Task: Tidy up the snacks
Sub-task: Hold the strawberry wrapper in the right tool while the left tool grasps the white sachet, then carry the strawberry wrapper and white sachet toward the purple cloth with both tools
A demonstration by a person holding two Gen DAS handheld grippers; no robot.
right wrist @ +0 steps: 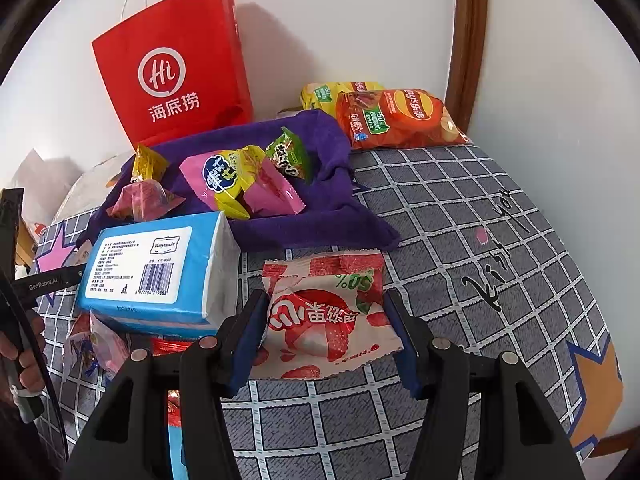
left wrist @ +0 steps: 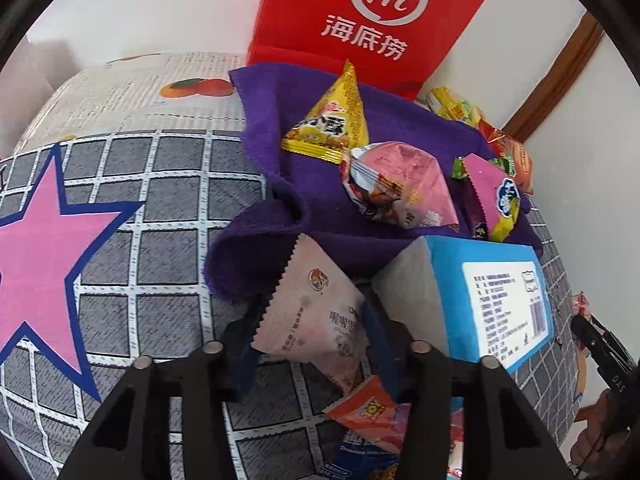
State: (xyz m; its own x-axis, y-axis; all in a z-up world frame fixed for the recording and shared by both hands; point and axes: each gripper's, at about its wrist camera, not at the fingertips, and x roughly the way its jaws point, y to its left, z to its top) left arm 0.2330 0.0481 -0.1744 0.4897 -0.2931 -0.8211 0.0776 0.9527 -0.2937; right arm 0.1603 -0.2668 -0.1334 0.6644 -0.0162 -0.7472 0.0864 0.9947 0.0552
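Note:
My left gripper [left wrist: 316, 332] is shut on a pale pink snack packet [left wrist: 316, 312] and holds it above the checked bedspread. My right gripper [right wrist: 326, 320] is shut on a strawberry snack packet [right wrist: 328, 316], held over the bedspread. A purple towel [left wrist: 288, 152] [right wrist: 328, 216] lies ahead with several snacks on it: a yellow triangular pack [left wrist: 332, 120], a pink triangular pack [left wrist: 400, 188] [right wrist: 144, 200], and a pink-and-yellow packet [right wrist: 240, 184]. A green candy packet [right wrist: 288, 156] lies there too.
A blue tissue pack [left wrist: 492, 296] [right wrist: 160, 268] lies by the towel. A red paper bag [left wrist: 360, 20] [right wrist: 176, 68] stands against the wall. Two chip bags [right wrist: 392, 120] lie at the back. More snacks [left wrist: 372, 416] lie under the left gripper. A wooden frame [right wrist: 468, 40] runs up the wall.

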